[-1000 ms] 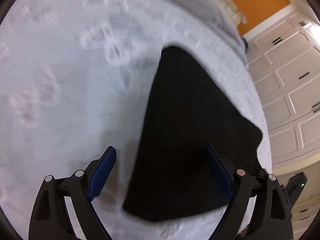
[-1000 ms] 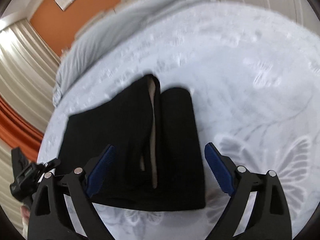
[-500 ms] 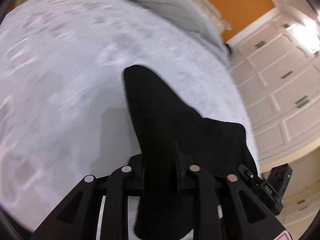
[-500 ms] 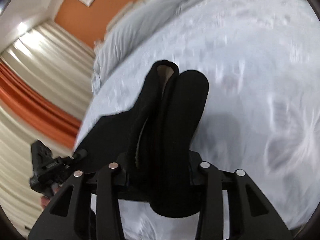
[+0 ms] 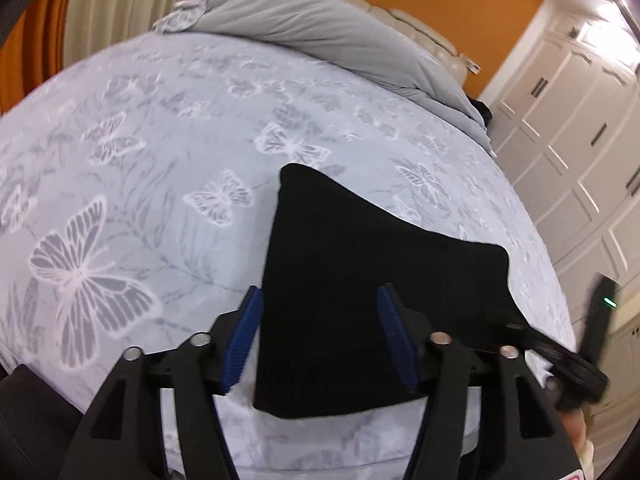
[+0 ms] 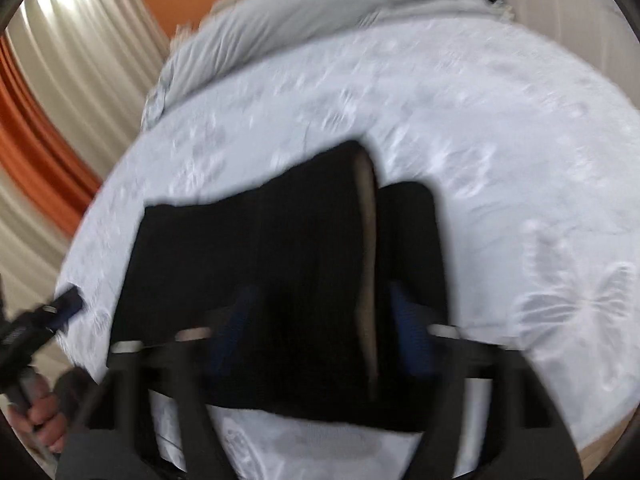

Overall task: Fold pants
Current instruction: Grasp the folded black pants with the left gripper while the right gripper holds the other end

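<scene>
The black pants [image 5: 360, 272] lie folded into a compact stack on the butterfly-patterned bed sheet [image 5: 140, 152]. My left gripper [image 5: 320, 320] is open, its blue pads on either side of the stack's near edge, holding nothing. In the blurred right wrist view the pants [image 6: 300, 264] show a pale inner lining along a fold seam. My right gripper [image 6: 324, 328] is open over the near edge of the stack. The other gripper's tip shows at the left [image 6: 64, 308].
A grey duvet [image 5: 328, 36] is bunched at the head of the bed below an orange wall. White wardrobe doors [image 5: 580, 140] stand at the right. Cream and orange curtains [image 6: 60, 100] hang beside the bed. The bed's near edge lies just below the pants.
Both grippers were shut on the pants half a second ago, lifting them. Now both have opened and the pants lie flat on the sheet.
</scene>
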`<state>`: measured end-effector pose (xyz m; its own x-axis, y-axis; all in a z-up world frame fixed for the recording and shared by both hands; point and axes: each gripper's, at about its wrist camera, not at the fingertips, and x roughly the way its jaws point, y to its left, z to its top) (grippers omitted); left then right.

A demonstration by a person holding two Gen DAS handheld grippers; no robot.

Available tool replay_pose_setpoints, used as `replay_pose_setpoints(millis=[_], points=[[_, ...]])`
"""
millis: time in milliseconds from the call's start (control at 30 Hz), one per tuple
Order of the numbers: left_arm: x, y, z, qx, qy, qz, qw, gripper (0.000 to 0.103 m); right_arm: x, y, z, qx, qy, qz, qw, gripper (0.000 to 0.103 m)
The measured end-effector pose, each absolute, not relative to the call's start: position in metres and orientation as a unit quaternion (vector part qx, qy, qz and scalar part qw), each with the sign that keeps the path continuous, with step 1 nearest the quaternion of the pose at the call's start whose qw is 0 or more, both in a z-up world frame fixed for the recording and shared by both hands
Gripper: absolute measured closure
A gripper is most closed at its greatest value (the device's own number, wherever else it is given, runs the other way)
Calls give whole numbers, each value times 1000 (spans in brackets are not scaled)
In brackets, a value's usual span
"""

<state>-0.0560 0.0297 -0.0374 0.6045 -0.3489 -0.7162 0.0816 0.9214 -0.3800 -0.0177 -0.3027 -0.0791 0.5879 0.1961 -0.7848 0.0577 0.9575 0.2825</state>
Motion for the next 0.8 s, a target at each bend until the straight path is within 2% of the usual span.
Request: replay_pose_setpoints(millis=[33,167,233,333,433,467,500,533,567,633,667,700,733,800], points=[[-58,26,-38,-148,427,-124,884,43,-17,-300,-72,141,448,51,881,86],[-67,22,-42,-125,430,-131,885,43,-43,-302,-7,142,383,73,910,86],[-69,23,-44,-123,432,-133,883,43,-54,-319,-11,149,382,47,911,86],[-66,19,-55,-135,441,-138,877,39,-39,-343,-81,159,474,17,866,77],[-61,14,-62,-130,452,-135,872,39,-61,-369,-73,254,419,25,871,69],[-63,15,-61,-120,450,-127,876,39,-65,-373,-67,252,410,9,877,50],[-63,16,-61,-117,448,-120,878,36,-68,-376,-62,241,401,-18,883,15],[-62,20,-60,-118,444,-107,882,32,-69,-379,-61,230,398,-39,887,5],[-60,27,-61,-127,441,-93,883,25,-64,-379,-67,228,411,-37,882,5],[-54,35,-67,-149,448,-75,878,23,-51,-380,-90,261,451,-4,853,9],[-46,40,-76,-167,462,-79,868,20,-43,-378,-108,303,472,27,827,22],[-34,41,-92,-186,488,-90,848,18,-36,-375,-120,346,475,65,807,40],[-26,40,-102,-195,510,-94,833,19,-33,-372,-123,358,471,70,803,42],[-9,37,-125,-231,538,-127,801,29,-30,-360,-104,320,453,64,829,66]])
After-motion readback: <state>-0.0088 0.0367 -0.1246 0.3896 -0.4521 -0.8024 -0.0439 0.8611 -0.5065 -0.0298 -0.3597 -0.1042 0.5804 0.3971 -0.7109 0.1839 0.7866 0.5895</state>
